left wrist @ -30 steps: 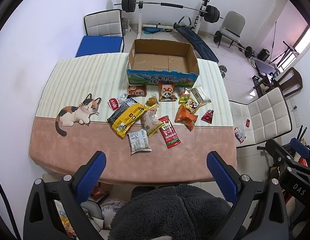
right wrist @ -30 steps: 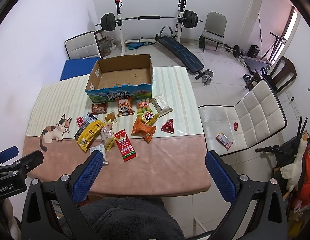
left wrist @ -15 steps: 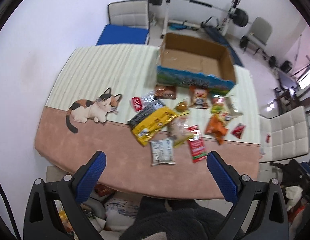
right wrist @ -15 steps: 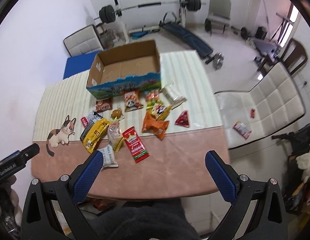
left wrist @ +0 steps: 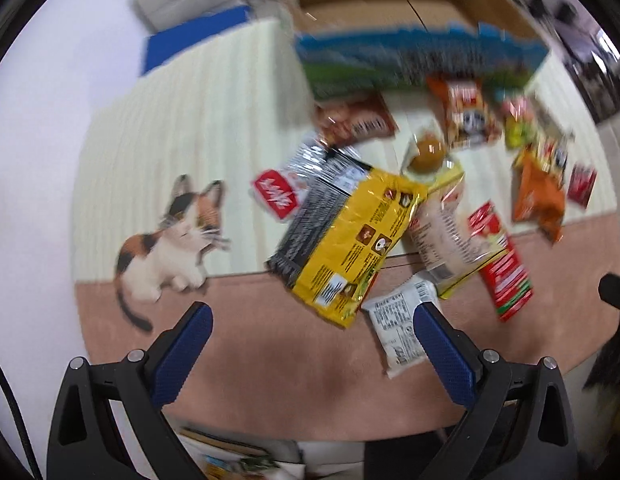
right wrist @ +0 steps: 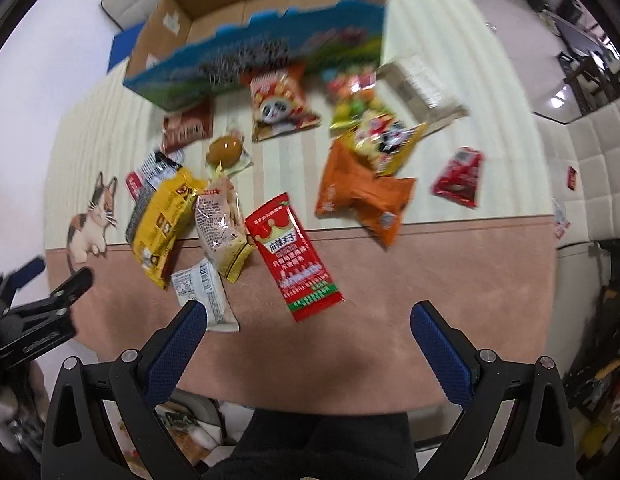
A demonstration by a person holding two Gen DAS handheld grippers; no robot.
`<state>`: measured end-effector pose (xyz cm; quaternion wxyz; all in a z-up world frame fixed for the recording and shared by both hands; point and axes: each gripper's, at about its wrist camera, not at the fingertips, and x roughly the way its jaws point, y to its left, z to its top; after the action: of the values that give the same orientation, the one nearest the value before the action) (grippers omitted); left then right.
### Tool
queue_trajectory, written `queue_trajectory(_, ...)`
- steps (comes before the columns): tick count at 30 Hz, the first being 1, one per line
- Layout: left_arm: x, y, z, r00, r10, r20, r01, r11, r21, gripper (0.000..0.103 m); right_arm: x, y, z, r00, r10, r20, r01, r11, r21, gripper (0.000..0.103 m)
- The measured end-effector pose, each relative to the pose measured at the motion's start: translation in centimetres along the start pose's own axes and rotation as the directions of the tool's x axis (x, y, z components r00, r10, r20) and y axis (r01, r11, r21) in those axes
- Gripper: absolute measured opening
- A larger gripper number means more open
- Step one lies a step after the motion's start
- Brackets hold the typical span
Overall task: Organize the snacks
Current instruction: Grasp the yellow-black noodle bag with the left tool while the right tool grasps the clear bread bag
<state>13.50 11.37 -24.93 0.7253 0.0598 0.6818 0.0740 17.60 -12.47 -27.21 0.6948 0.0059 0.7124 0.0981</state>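
Snacks in crinkled foil packets (right wrist: 294, 256) lie at twelve o'clock; left tool (left wrist: 312, 354) and right tool (right wrist: 308, 350) gape wide, empty.

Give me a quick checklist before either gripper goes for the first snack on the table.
1. Left gripper open and holding nothing: ok.
2. Right gripper open and holding nothing: ok.
3. Cardboard box open on top, no snacks seen inside: ok.
4. Nearest packets, white packet and red sachet, within view ahead of the fingers: ok.
5. Yellow bag free of neighbours: not ok, it overlaps other packets.
6. Images sharp enough to aim: not ok, both views are motion blurred.
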Motion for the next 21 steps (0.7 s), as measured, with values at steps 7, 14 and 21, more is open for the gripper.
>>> queue_trajectory(7, 7.3, -2.2, 3.6, 0.999, 0.041, -0.018, -0.034, 0.961, 0.273, 0.100, 5.4, 0.9, 1.5, 0.998, -0.019, -0.062, 0.020, 1.000, 0.010, 0.103)
queue_trajectory(14, 12.4, -3.9, 5.3, 0.990, -0.036, -0.136, 0.094, 0.885, 0.456, 0.100, 7.7, 0.9, 2.5, 0.996, -0.016, -0.093, 0.022, 0.998, 0.056, 0.103)
queue_trajectory(21, 12.8, -0.5, 7.7, 0.987, -0.070, -0.144, 0.115, 0.936, 0.333, 0.093, 7.9, 2.1, 3.0, 0.996, -0.001, -0.092, 0.006, 0.999, 0.053, 0.103)
